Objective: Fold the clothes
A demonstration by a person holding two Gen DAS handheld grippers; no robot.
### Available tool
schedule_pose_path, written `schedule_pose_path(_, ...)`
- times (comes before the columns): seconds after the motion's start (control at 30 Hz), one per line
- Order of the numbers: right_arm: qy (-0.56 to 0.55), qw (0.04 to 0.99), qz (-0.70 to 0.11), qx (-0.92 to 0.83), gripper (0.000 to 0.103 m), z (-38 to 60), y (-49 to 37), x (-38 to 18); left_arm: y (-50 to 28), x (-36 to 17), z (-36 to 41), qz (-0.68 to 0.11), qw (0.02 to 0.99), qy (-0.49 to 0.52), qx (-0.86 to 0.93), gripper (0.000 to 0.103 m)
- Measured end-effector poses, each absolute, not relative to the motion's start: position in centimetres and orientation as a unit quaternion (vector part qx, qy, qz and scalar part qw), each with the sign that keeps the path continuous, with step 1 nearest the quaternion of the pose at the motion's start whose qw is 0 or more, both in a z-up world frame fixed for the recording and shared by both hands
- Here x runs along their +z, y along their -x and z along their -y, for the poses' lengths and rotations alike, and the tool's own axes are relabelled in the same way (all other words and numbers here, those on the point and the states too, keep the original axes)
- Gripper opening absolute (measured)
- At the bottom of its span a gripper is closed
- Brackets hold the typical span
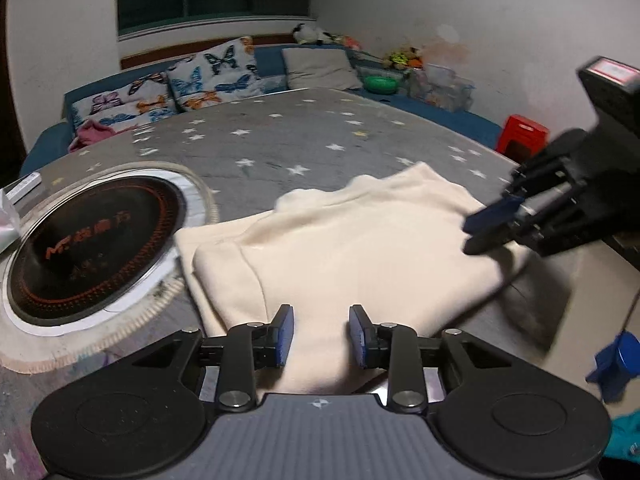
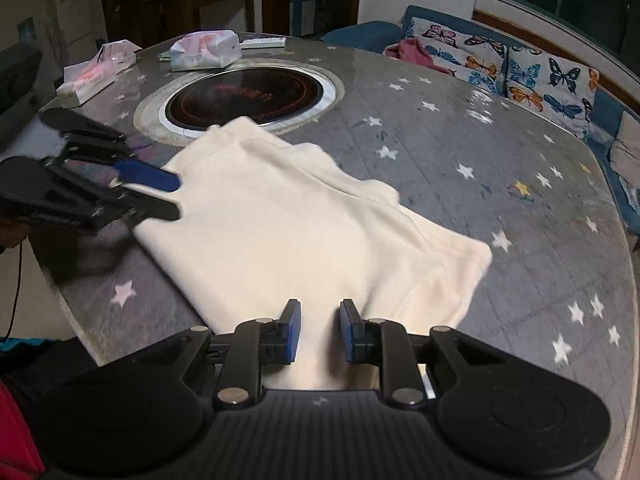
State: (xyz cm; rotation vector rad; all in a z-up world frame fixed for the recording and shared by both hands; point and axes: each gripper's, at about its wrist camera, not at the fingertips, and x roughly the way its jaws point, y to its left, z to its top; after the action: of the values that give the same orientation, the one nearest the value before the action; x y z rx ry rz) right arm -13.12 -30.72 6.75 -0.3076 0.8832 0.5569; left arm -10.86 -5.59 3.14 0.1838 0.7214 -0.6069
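One cream garment (image 2: pixel 296 216), two tissue packs (image 2: pixel 205 50), three butterfly cushions (image 2: pixel 550 80).

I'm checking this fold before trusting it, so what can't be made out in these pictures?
- Cream garment: near edge hidden behind the left hand-held gripper in the left wrist view.
- Right hand-held gripper: motion-blurred there, so contact with the cloth is unclear.
- Cooktop lettering: too blurred to read.

**Black grippers, blue pads**

Left gripper (image 1: pixel 321 335) and right gripper (image 2: pixel 320 331): matte black linkages, silver pivot screws, round black side discs, ribbed grey top plate bearing small emblem. Blue ribbed pads (image 1: pixel 285 334) on inner finger faces. Teal cuff (image 1: pixel 624 436) and red cloth (image 2: pixel 16 436) at frame edges.
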Motion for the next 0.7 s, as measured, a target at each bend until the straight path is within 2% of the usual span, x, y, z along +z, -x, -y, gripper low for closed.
schedule_pose_path(0.3,0.102,0.888,-0.385,0.232,0.019,30.1,11.1,8.2,6.5,5.7,7.2,-0.338,0.889,-0.066,-0.301,0.031)
schedule_pose_path(0.53,0.063,0.897,-0.392,0.194,0.019,29.0,6.6,6.9,1.7,3.4,9.0,-0.372,0.884,-0.067,-0.275,0.030)
schedule_pose_path(0.7,0.075,0.897,-0.398,0.178,0.018,28.5,5.5,5.4,1.4,3.0,8.8,-0.364,0.888,-0.066,-0.272,0.030)
